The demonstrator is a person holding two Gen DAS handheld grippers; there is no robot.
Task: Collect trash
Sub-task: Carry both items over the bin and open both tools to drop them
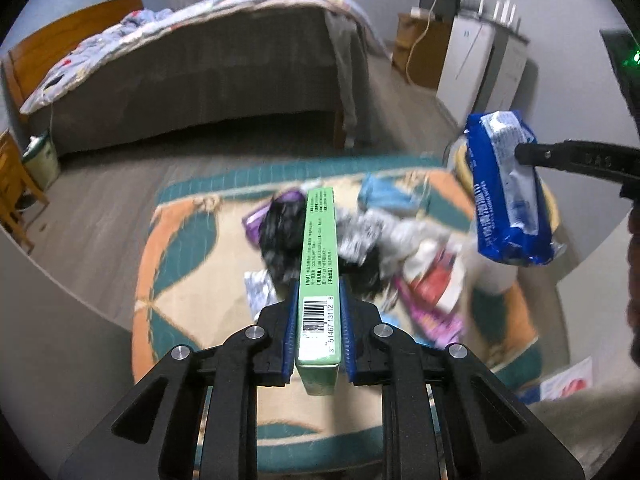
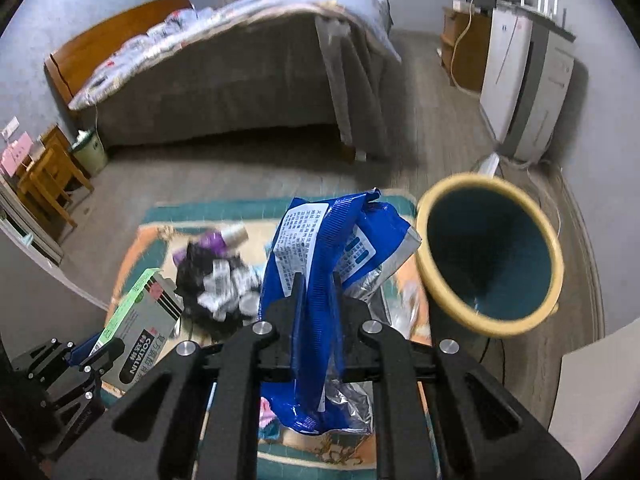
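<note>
My left gripper (image 1: 319, 280) is shut on a long green box (image 1: 320, 248) with a barcode, held above the rug; the box also shows in the right wrist view (image 2: 136, 320). My right gripper (image 2: 316, 280) is shut on a crumpled blue snack bag (image 2: 328, 248), held in the air just left of the yellow-rimmed trash bin (image 2: 490, 254). The bag also shows at the right of the left wrist view (image 1: 508, 188). A pile of wrappers and black plastic (image 1: 360, 236) lies on the patterned rug (image 1: 192, 264).
A bed with a grey skirt (image 2: 224, 68) stands behind the rug. A white appliance (image 2: 524, 84) and a wooden cabinet (image 2: 460, 48) stand at the right wall. A small bin (image 2: 90, 150) and wooden chair (image 2: 48, 176) are at the left.
</note>
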